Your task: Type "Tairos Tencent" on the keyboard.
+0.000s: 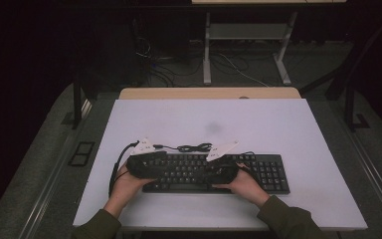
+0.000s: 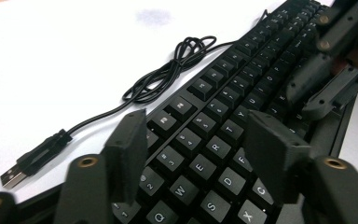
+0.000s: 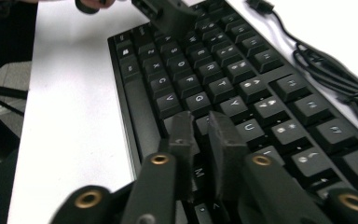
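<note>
The keyboard (image 1: 219, 172) lies at the near middle of the desk (image 1: 288, 124). Both claws hover over its keys, which looks like a typing step. The left claw (image 2: 193, 140) gapes wide above the letter rows; the right claw (image 3: 200, 135) is narrowed nearly closed, holding nothing, suited to pressing one key. The loose cable (image 2: 168, 77) lies coiled behind, out of the way.

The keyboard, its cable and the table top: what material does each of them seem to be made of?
The keyboard looks like matte black plastic, with moulded keycaps and printed pale legends. Its cable seems rubber or soft plastic sheathed: thin, black, faintly glossy, looped loosely. The USB plug has a shiny metal tip. The table top looks like a smooth white laminate or painted board; the pictures leave that open.
</note>
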The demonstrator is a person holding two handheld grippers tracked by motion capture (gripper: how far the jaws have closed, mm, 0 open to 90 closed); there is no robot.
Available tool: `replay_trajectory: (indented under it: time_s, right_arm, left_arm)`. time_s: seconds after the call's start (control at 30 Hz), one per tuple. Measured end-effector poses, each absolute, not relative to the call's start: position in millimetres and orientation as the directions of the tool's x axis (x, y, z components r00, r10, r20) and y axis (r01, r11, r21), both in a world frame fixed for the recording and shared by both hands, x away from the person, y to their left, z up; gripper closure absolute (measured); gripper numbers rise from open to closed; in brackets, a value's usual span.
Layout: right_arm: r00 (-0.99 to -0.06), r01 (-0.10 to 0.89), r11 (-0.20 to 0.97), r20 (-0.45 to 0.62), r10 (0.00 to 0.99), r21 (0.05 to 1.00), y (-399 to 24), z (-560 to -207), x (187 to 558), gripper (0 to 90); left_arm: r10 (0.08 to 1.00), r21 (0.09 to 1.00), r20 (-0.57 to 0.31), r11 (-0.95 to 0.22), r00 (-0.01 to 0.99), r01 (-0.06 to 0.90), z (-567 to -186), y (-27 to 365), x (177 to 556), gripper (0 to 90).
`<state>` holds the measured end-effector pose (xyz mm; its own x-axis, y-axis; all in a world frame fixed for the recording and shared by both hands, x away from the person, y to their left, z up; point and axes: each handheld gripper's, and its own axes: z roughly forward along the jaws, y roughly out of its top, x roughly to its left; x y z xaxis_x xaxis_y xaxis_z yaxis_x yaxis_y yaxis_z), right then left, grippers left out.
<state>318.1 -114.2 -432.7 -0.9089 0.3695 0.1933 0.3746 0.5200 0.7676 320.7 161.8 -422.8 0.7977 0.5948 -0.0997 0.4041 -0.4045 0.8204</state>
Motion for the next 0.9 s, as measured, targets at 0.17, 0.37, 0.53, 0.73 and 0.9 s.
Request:
replay_trajectory:
  time_s: [0.17,0.37,0.53,0.73,0.9]
  right_arm:
    - [-0.903,0.379,0.497,0.194,0.384,0.781,-124,-429,321,64.0]
    - [-0.89,0.392,0.471,0.196,0.411,0.79,-134,-425,322,50.8]
    - [-0.877,0.402,0.452,0.193,0.44,0.796,-144,-423,323,40.9]
    - [-0.864,0.409,0.424,0.193,0.465,0.808,-154,-419,325,32.8]
    - [-0.856,0.413,0.407,0.195,0.478,0.815,-162,-417,326,30.5]
  left_arm:
    - [0.576,0.818,-0.101,-0.417,0.811,0.397,-422,156,321,56.2]
    - [0.545,0.809,-0.119,-0.432,0.83,0.399,-421,146,325,77.1]
    - [0.521,0.796,-0.126,-0.455,0.845,0.399,-422,137,328,89.2]
    - [0.499,0.778,-0.124,-0.487,0.857,0.396,-426,125,332,89.3]
    - [0.496,0.767,-0.117,-0.505,0.86,0.396,-430,116,333,89.3]
